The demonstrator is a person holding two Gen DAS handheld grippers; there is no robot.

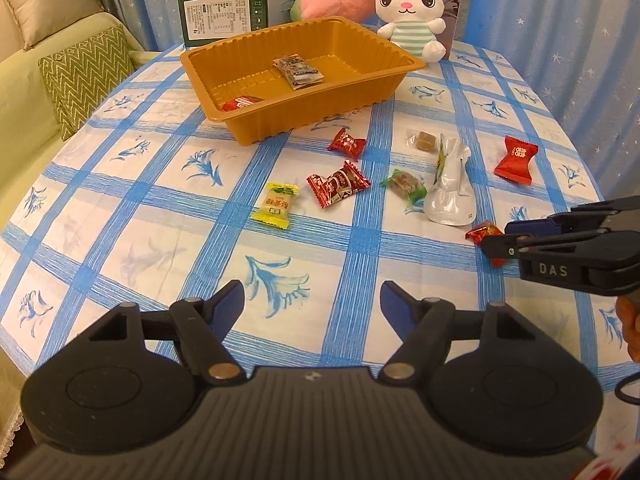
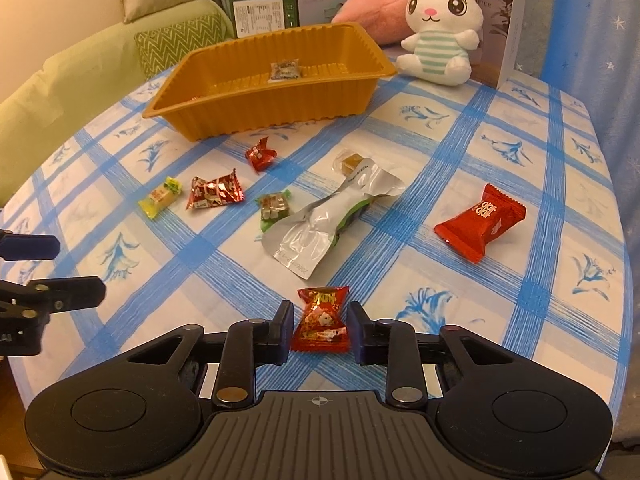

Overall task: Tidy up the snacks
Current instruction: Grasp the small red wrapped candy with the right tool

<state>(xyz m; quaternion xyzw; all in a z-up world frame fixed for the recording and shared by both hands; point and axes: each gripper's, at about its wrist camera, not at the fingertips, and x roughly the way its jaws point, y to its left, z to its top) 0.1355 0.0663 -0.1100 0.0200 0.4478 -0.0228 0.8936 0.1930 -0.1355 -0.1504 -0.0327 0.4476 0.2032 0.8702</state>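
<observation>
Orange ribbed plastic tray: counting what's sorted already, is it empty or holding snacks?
Holding snacks: the orange ribbed plastic tray contains a dark printed sachet and a small red-wrapped candy; otherwise bare.

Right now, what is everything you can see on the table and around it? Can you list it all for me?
tray: one, orange-brown, far side of the table, two snacks inside
tablecloth: one, white with blue checks, covers the table
red candies: four loose; one small near the tray, one large on the right, one dark red patterned, one between the right gripper's fingers
yellow candy: one, left of the group
green candy: one, middle
brown candy: one, clear wrapper
silver pouch: one, middle
bunny plush: one, white, striped shirt, behind the tray
pink plush: one, back
boxes: two, green-white, pale printed
sofa: green, with cushions, left
left gripper: open, empty
right gripper: around the candy, contact unclear
</observation>
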